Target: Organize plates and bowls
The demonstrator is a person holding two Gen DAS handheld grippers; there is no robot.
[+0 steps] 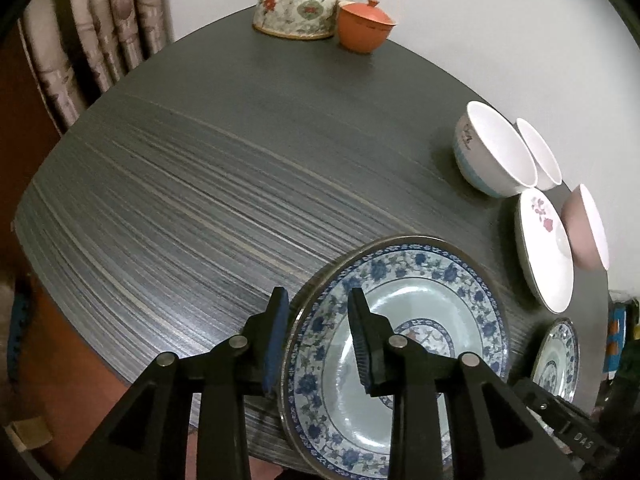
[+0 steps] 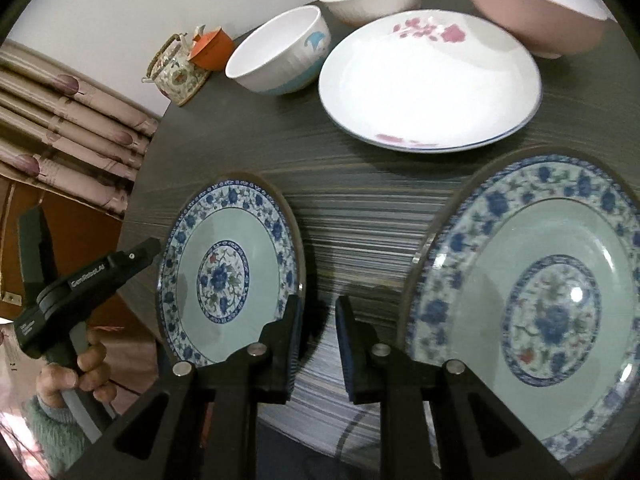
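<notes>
A dark streaked grey table point(image 1: 200, 184) stands against a pale wall, with pleated curtains point(image 1: 100, 36) at ten o'clock in the left wrist view. Most of the tabletop lies bare toward nine o'clock; the crockery crowds the edge at three o'clock.

The left gripper point(image 1: 316, 338) straddles the rim of a blue-and-white floral plate point(image 1: 420, 312) that lies flat near the table's front edge. Its jaws stand slightly parted, one pad outside the rim and one over the well, and neither presses on it.

In the right wrist view the right gripper point(image 2: 318, 344) hangs nearly closed over bare table between that plate and a second blue floral plate point(image 2: 552, 304), gripping nothing.

At twelve o'clock sit a white plate with pink flowers point(image 2: 428, 80), a pink bowl point(image 2: 532, 4) cut off by the frame, and two white bowls point(image 2: 280, 50). A floral teapot point(image 1: 298, 2) and an orange lidded cup point(image 1: 364, 26) stand at the far edge. The second plate looks blurred.
</notes>
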